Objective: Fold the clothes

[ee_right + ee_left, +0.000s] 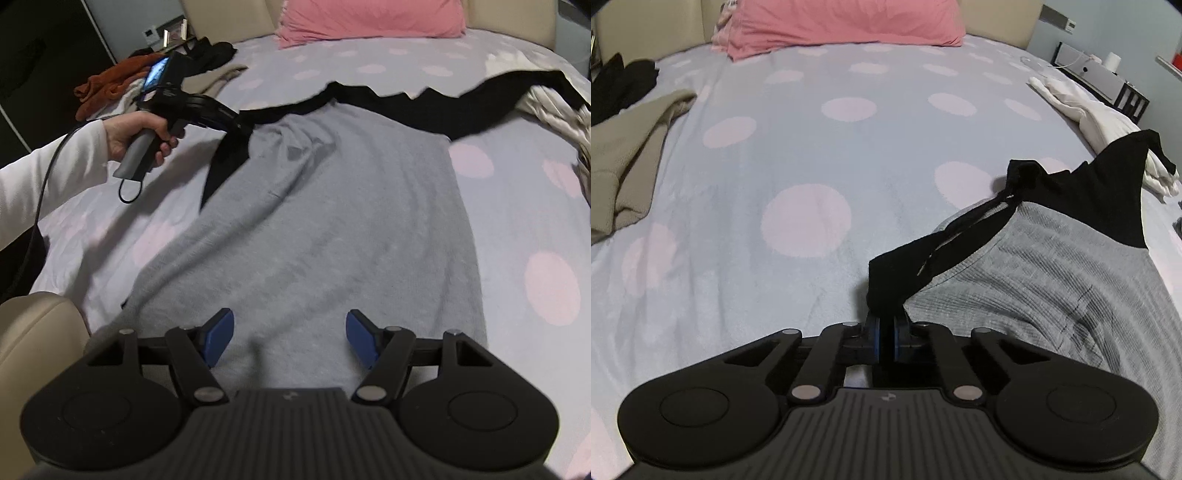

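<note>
Left wrist view: the left hand-held gripper (pixel 886 325) is pressed together, pinching the black band (pixel 897 280) of the grey garment (pixel 1034 273), right of the bed's (pixel 812 147) middle.

Right wrist view: the right hand-held gripper (pixel 290 338) is spread above the garment (pixel 314 229), whose long axis runs toward the pillow (pixel 369 16), band (pixel 388 101) at the far end.

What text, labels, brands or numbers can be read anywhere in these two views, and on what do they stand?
No text is readable in either view.
Small pale emblem on the left tool housing: a mark, not letters.
Same emblem on the right tool housing: too small to read.
Lit screen on the tool held in the hand: blurred.
White wall panel at top left: too small to read.
</note>
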The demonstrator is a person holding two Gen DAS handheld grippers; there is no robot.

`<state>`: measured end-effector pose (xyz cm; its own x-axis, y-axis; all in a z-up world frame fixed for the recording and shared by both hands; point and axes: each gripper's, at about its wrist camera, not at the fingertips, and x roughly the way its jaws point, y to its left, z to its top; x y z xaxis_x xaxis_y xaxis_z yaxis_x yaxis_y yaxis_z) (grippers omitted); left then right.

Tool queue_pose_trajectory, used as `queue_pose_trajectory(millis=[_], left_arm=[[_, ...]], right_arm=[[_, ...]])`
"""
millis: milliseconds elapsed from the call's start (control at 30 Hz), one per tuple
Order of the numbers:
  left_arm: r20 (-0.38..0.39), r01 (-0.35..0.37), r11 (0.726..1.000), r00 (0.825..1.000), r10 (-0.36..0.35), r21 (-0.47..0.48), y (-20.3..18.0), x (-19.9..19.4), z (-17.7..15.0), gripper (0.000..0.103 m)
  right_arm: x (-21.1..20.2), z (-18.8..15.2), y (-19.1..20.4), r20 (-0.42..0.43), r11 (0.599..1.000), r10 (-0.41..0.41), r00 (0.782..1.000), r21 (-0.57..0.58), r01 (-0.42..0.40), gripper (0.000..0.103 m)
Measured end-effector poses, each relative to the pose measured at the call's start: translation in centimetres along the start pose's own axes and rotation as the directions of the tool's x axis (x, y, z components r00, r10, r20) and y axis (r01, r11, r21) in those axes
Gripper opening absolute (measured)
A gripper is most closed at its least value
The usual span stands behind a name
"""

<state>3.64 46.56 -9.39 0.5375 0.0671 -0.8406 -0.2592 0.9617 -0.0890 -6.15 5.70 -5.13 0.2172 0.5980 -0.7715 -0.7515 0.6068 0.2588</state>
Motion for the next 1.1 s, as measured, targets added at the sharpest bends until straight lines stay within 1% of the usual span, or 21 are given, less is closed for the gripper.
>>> queue_pose_trajectory(millis=[133,267,333,433,567,767,833,867,933,1000,1033,1067,1100], left_arm=[[-0.03,-0.04,0.999,0.999,0.04,0.025,-0.4,-0.2,0.6,0.002],[-0.04,-0.074,0.996,0.996,0.076,0.059,-0.3,-0.8,1.2,0.002],[-0.043,-0.083,0.994,0.995,0.086,0.069,0.0,-1.3,1.7,0.002],[-0.051,-0.111,0.988,0.992,0.117,0.109,0.2,-1.9,2.7,0.003],[-0.06,-0.138,0.979,0.987,0.148,0.153,0.5,-2.4,4.6,0.003],[-0.061,-0.171,0.953,0.979,0.192,0.252,-0.6,-1.7,8.1,0.003],[-0.077,-0.168,0.949,0.978,0.195,0.266,-0.9,-0.7,8.6,0.008],[-0.099,-0.162,0.941,0.975,0.199,0.297,-1.2,0.0,8.5,0.014],[-0.133,-0.159,0.917,0.966,0.22,0.365,-2.0,1.3,7.6,0.016],[-0.164,-0.144,0.926,0.964,0.212,0.349,-1.8,2.1,6.5,0.027],[-0.173,-0.123,0.939,0.967,0.186,0.321,-1.5,2.1,6.1,0.029],[-0.169,-0.087,0.956,0.976,0.138,0.28,-0.7,1.6,5.7,0.03],[-0.148,-0.074,0.969,0.983,0.111,0.237,0.2,0.9,5.3,0.032]], right_arm=[[1.8,-0.3,1.2,-0.023,0.998,-0.033,0.999,-0.056,0.032,0.07],[4.4,-1.5,1.9,-0.079,0.991,-0.085,0.993,-0.108,0.076,0.07],[5.3,-2.1,2.0,-0.086,0.987,-0.108,0.99,-0.131,0.096,0.07],[5.8,-2.5,2.7,-0.088,0.974,-0.141,0.986,-0.191,0.122,0.072],[6.1,-2.3,2.8,-0.099,0.97,-0.159,0.982,-0.199,0.137,0.074],[6.3,-2.2,2.8,-0.108,0.968,-0.172,0.979,-0.205,0.147,0.075],[6.3,-2.3,2.9,-0.107,0.967,-0.174,0.979,-0.205,0.149,0.075],[6.2,-2.5,3.0,-0.106,0.967,-0.174,0.979,-0.204,0.15,0.076],[6.2,-2.5,3.1,-0.107,0.967,-0.176,0.979,-0.202,0.152,0.076],[6.2,-2.5,3.1,-0.108,0.968,-0.176,0.978,-0.201,0.152,0.076],[6.2,-2.5,3.2,-0.108,0.968,-0.176,0.978,-0.201,0.152,0.076],[6.2,-2.5,3.3,-0.107,0.968,-0.176,0.978,-0.201,0.152,0.076],[6.2,-2.5,3.3,-0.106,0.968,-0.176,0.979,-0.202,0.152,0.076]])
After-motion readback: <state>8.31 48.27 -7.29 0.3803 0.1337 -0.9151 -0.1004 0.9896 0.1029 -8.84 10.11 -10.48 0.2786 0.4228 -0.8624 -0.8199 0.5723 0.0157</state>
